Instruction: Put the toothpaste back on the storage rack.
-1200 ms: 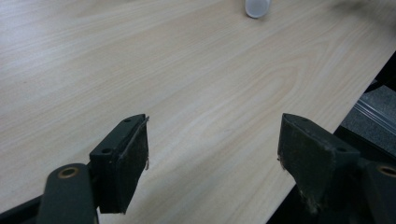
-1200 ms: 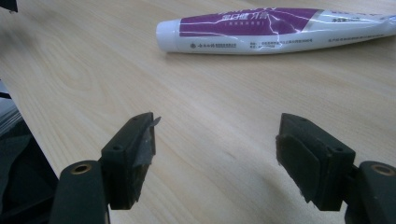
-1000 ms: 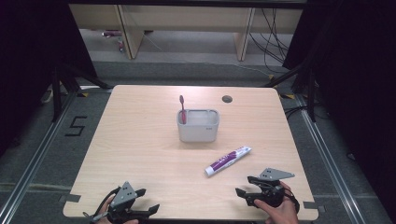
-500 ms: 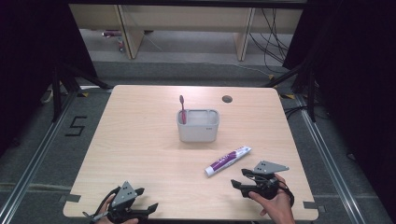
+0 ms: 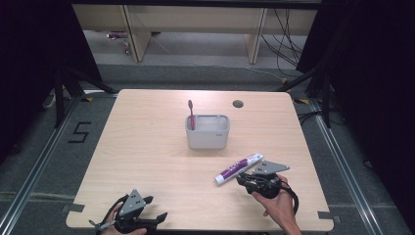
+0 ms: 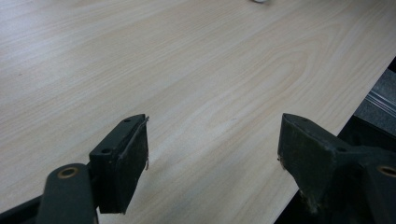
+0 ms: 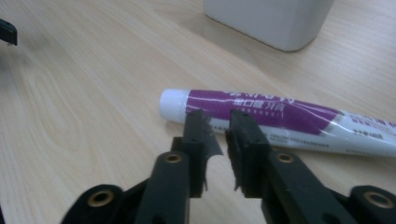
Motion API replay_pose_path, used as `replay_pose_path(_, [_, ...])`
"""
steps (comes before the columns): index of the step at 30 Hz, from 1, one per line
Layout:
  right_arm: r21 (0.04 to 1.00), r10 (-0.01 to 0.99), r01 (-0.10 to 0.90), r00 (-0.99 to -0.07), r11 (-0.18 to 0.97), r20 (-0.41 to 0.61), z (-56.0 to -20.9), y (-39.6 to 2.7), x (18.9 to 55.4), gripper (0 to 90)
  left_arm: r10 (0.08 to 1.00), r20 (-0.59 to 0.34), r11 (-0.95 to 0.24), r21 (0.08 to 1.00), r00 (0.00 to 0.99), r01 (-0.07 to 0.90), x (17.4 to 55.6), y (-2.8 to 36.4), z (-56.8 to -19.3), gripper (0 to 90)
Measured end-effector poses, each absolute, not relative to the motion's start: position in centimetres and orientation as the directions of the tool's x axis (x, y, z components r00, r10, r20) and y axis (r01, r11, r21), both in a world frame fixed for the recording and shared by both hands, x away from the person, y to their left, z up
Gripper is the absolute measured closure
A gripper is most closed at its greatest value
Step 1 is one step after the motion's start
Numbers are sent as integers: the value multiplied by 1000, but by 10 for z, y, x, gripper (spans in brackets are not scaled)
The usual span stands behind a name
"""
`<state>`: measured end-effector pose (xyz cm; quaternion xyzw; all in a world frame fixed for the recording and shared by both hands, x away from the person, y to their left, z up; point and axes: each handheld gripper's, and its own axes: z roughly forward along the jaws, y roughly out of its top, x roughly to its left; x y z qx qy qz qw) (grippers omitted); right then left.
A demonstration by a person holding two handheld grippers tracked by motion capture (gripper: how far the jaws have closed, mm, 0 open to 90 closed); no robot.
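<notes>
A: Toothpaste tube (image 5: pixel 238 169) lies flat on the table (image 5: pixel 147 147), in front of the white holder (image 5: pixel 207 132) and a little to its right, cap end pointing toward the person's side. In the right gripper view its white cap (image 7: pixel 173 105) sits just beyond the jaw tips.

B: And the right gripper (image 7: pixel 215 126)?

A: Its jaws have just been closing and now stand nearly together, with only a narrow gap. Nothing is between them; the tube lies across their tips, just ahead. So it holds nothing.

B: What's the risk, then?

A: I'd judge the main one is pushing. If the hand goes forward with jaws this narrow, the tips would meet the tube's side and shove or roll it along the table rather than straddle it. It is round and light, so it could swing about its cap.

B: Toward the holder?

A: Possibly, or toward the table's right edge, which is near. A second worry: a grip taken on the soft purple body could squash it or let it slide out. The holder, with a toothbrush (image 5: pixel 191 112) standing in it, could be nudged if the tube is carried in low.

B: The left gripper (image 6: pixel 212 149)?

A: Jaws spread wide, empty, over bare wood at the near left corner, well apart from all this.
</notes>
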<state>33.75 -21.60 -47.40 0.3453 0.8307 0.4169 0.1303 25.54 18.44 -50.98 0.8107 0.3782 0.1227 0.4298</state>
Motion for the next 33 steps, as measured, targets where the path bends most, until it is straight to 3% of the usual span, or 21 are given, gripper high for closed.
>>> replay_pose_path(7, [782,681,468,-728,412,78,-475,-204,347,893,711,-108,-374,779,695,503,256,187,-509,241])
replay_pose_path(33, [714,653,496,-754,495,71,-488,-146,384,897,718,-122,-344,793,686,502,254,186,-509,245])
